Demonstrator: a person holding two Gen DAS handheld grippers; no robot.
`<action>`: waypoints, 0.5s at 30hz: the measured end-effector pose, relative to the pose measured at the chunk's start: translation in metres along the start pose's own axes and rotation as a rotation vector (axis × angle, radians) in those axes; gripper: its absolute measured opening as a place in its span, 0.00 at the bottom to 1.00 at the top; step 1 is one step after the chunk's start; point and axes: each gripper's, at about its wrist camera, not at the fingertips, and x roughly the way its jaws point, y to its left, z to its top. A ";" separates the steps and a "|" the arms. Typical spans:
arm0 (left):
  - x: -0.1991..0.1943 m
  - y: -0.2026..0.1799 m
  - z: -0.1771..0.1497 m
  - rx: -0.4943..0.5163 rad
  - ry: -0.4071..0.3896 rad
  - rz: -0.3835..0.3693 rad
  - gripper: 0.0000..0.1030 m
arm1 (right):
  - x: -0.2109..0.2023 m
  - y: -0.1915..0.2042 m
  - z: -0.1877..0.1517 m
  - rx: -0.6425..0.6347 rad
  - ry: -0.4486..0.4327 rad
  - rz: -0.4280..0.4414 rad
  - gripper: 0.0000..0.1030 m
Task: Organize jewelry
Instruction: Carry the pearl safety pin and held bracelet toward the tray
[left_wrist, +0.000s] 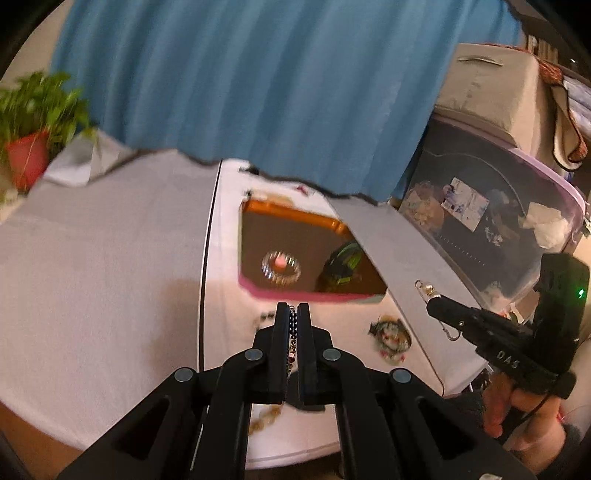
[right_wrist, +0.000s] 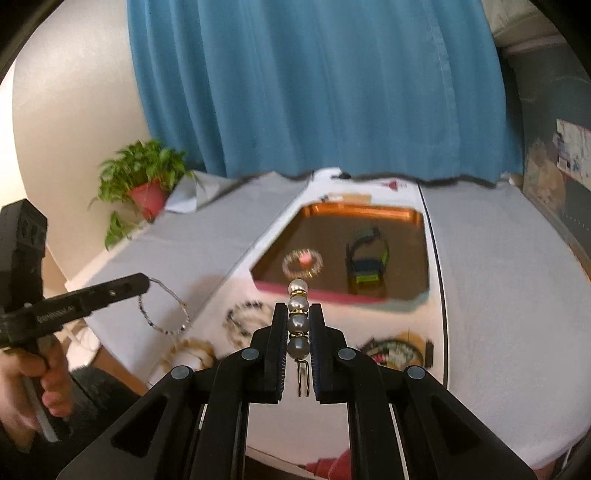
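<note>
Tray (right_wrist: 421, 229) on bench (right_wrist: 480, 295), ahead of both tools. In tray: beaded ring (right_wrist: 303, 263) left, watch (right_wrist: 367, 258) right. Bracelets (right_wrist: 245, 319) on bench left of right tool (right_wrist: 298, 325), another (right_wrist: 395, 350) to its right. Plant (right_wrist: 144, 177) far left; curtain (right_wrist: 314, 85) behind the bench.

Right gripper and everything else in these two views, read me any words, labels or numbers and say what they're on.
"DAS": raised letters on the side of the right gripper.
Lettering on the left gripper: too blurred to read.
Printed card in the plastic storage bin: too small to read.
Nothing else legible.
</note>
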 end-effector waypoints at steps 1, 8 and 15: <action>-0.002 -0.003 0.007 0.010 -0.015 -0.002 0.01 | -0.005 0.002 0.008 -0.007 -0.015 0.001 0.11; -0.009 -0.022 0.043 0.042 -0.093 -0.054 0.01 | -0.027 -0.001 0.057 -0.024 -0.108 -0.002 0.11; -0.022 -0.048 0.082 0.170 -0.212 -0.058 0.01 | -0.035 -0.011 0.100 -0.010 -0.179 -0.030 0.11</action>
